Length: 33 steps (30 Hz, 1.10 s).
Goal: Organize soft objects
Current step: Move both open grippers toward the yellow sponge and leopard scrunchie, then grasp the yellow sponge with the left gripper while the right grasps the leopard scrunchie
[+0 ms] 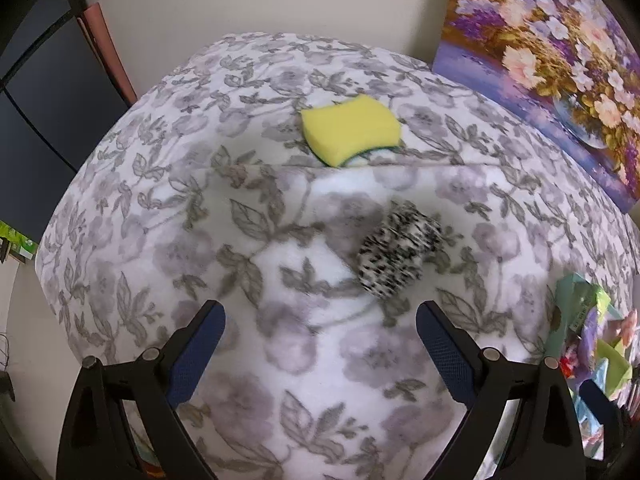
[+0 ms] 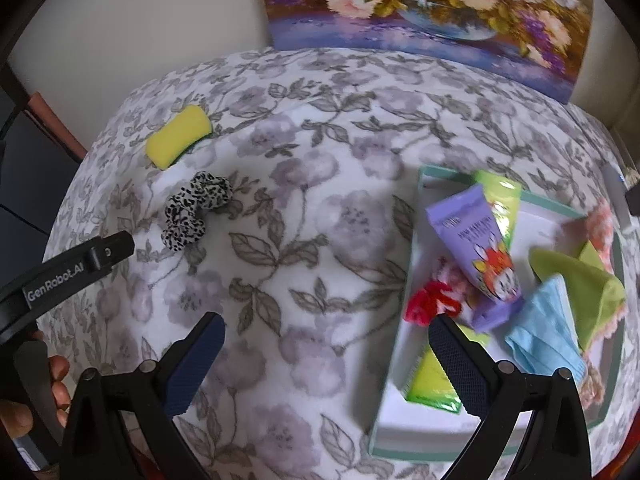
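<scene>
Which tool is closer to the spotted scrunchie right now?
Left. The left tool hangs open just short of the scrunchie, which lies a little ahead near its right finger. The right tool is farther off, beside the box; from there the scrunchie lies far left.

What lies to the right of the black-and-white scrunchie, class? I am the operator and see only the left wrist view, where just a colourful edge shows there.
Observer: A shallow box with a teal rim sits on the floral blanket, already holding soft items.
Operator: Which items?
Observer: A purple tube, a red scrunchie, a blue face mask and a green cloth, among others.
Operator: Is the right gripper holding anything?
Observer: No. The right gripper is open and empty, near the box's left rim.
</scene>
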{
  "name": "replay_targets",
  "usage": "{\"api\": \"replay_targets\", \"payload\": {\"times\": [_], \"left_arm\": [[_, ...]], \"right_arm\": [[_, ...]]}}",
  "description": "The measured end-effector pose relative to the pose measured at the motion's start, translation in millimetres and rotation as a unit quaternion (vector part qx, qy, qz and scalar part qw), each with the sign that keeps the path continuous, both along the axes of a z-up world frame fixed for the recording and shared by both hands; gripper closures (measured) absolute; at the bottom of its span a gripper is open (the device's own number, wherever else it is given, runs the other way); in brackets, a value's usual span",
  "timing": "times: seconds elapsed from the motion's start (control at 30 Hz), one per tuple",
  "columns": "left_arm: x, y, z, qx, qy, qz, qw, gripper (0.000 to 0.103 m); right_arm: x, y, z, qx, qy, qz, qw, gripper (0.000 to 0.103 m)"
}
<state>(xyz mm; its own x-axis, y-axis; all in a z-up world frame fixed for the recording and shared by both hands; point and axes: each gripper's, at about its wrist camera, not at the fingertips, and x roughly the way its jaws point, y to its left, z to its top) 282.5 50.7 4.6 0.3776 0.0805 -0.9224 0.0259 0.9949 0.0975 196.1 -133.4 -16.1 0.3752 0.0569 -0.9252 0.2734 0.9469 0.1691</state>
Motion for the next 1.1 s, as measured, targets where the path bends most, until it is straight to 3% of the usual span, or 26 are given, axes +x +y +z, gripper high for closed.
{"api": "replay_targets", "payload": {"times": [0.33,0.77,1.0,1.07,1.1], "left_arm": [[41.3,35.4,-9.0,-0.037,-0.018,0.010,0.9991,0.006],[99.5,57.6,-33.2,-0.075,0.001,-0.012,0.9971,0.007],[114.0,52.3,-41.0,-0.080,-0.003,-0.021,0.9966,0.007],[117.1,49.6,-42.4,-0.084,-0.005,-0.025,0.9961,0.007],[118.2,48.6,-42.9,-0.087,-0.006,-0.027,0.9959,0.007]], "right_arm": [[54.5,36.6,-6.6,0.042,-0.047,0.033,0.997,0.000],[119.9,68.3,-45.9,0.015,-0.041,0.076,0.996,0.002],[133.6,76.9,-53.0,0.036,-0.053,0.090,0.994,0.021],[135.5,79.2,-51.7,0.036,-0.057,0.095,0.993,0.029],[136.3,79.7,-51.3,0.040,-0.060,0.098,0.993,0.038]]}}
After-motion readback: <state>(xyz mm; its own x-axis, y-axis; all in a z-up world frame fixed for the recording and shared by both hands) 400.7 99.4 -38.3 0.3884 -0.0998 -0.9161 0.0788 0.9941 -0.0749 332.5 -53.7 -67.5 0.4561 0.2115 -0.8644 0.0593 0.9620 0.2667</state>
